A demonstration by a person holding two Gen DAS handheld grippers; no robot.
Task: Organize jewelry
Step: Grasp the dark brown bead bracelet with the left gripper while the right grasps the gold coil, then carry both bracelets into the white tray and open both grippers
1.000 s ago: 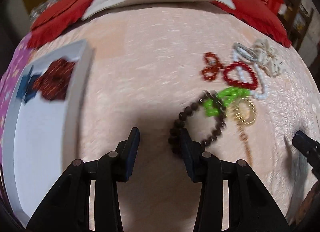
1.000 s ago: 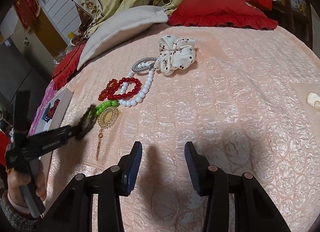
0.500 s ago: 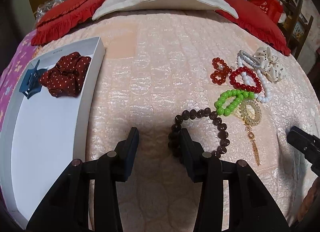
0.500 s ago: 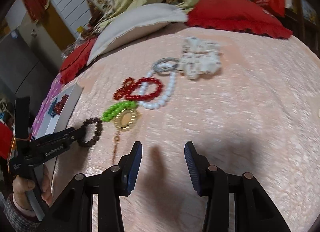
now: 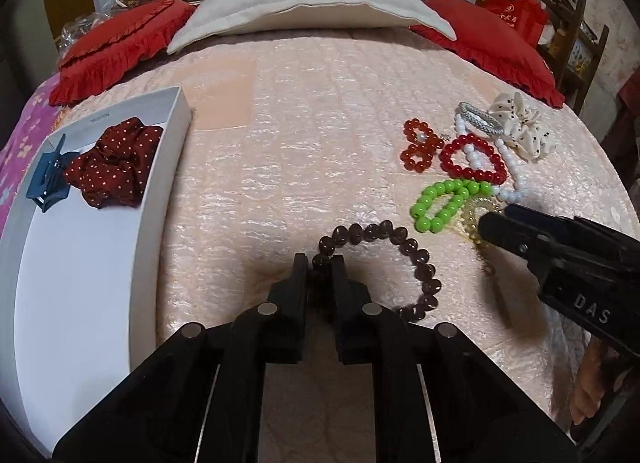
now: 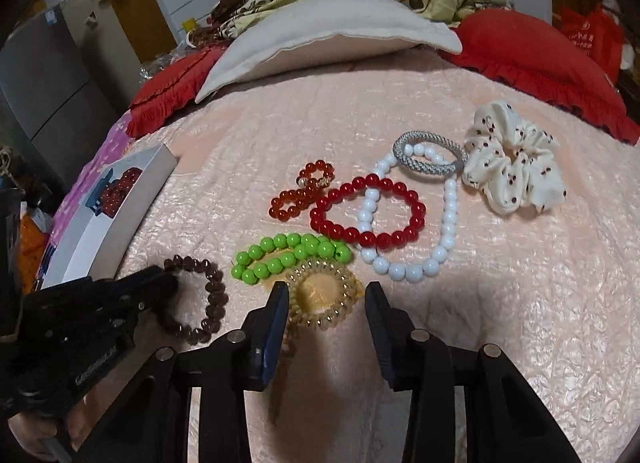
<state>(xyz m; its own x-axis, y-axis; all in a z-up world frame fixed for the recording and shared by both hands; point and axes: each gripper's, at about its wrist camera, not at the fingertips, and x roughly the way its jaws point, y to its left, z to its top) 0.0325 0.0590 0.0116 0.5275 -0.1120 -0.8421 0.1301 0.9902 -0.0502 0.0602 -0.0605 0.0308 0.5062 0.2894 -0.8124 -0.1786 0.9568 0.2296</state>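
1. Left wrist view: the left tongs (image 5: 319, 263) are pinching the near side of the brown bead bracelet (image 5: 416, 255), fingers pressed tight on one bead, while the rest of the loop is lying on the pink bedspread (image 5: 312, 143).
2. Over on the left the white tray (image 5: 80, 263) is sitting on the bed, holding a maroon dotted scrunchie (image 5: 112, 163) and a blue claw clip (image 5: 46, 179); this view is showing its bare floor, which the other camera is only glimpsing edge-on.
3. The right tongs (image 5: 490, 225) are poking in from the right, tips over the amber coil tie (image 5: 474, 209); from here I cannot tell whether they are spread.
4. Right wrist view: now it is plain. The right tongs (image 6: 326, 299) are standing wide apart, straddling the amber coil tie (image 6: 320, 299) without touching it.
5. Just beyond are lying the green bead bracelet (image 6: 288, 255), the red bead bracelet (image 6: 368, 215) overlapping the white bead necklace (image 6: 448, 223), a smaller orange-red bracelet (image 6: 300, 191), a silver ring tie (image 6: 428, 159) and a cream scrunchie (image 6: 516, 167).
6. At left the left tongs (image 6: 160, 287) are gripping the brown bead bracelet (image 6: 212, 299), just beside the green one.
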